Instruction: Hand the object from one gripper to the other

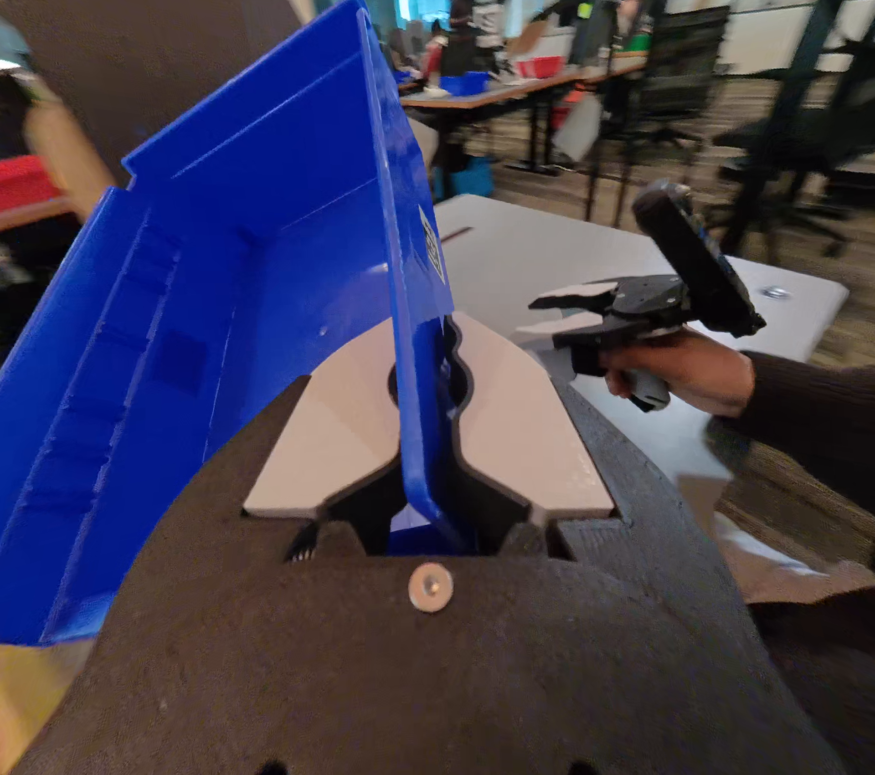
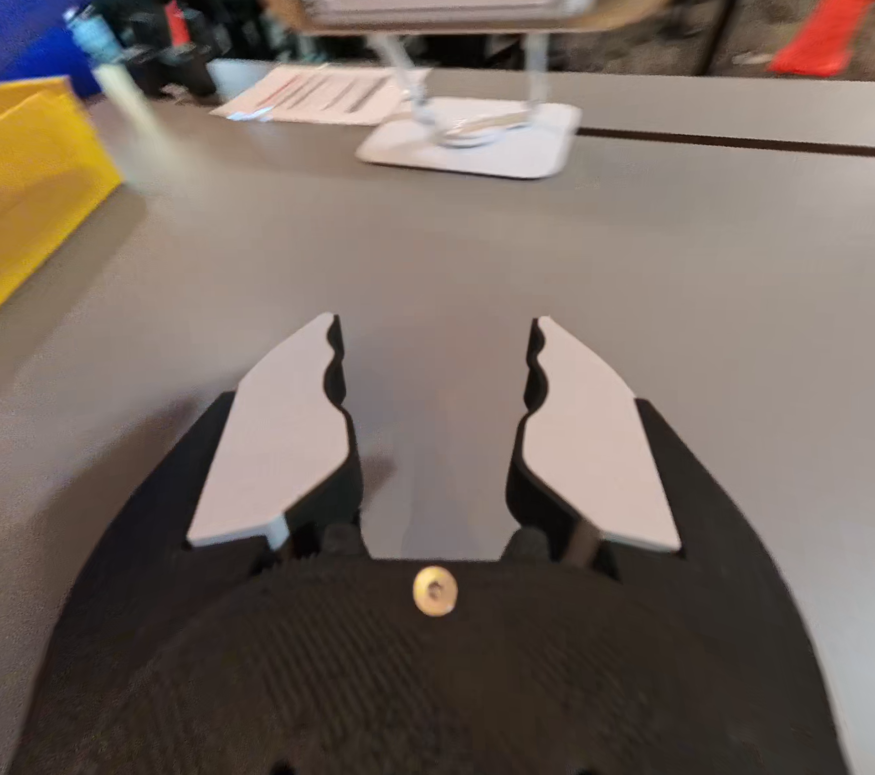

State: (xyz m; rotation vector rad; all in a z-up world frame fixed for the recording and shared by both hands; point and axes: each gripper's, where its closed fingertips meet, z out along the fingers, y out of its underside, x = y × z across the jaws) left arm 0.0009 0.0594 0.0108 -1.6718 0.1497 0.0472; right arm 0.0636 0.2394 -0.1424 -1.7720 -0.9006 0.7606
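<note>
Our left gripper [image 1: 426, 397] clamped the blue bin [image 1: 246, 302] by one wall (held clear of the table [image 2: 473, 255]), so our spread, empty right gripper [image 2: 435, 369] could take it.

Blue bin [image 1: 265, 326]: glossy moulded plastic, smooth, ribbed walls. Left gripper [image 1: 426, 378], clamped on the bin wall: body rough, grainy matt black, looks 3D-printed; finger [image 1: 345, 435] faces smooth matt pale grey; shiny metal screw [image 1: 430, 586] behind them. Right gripper [image 2: 435, 378], to the bin's right: same layered matt black. Grey table [image 2: 473, 260] under it: smooth, low sheen. Yellow bin [image 2: 42, 179] beside the blue one: probably plastic, too blurred.
</note>
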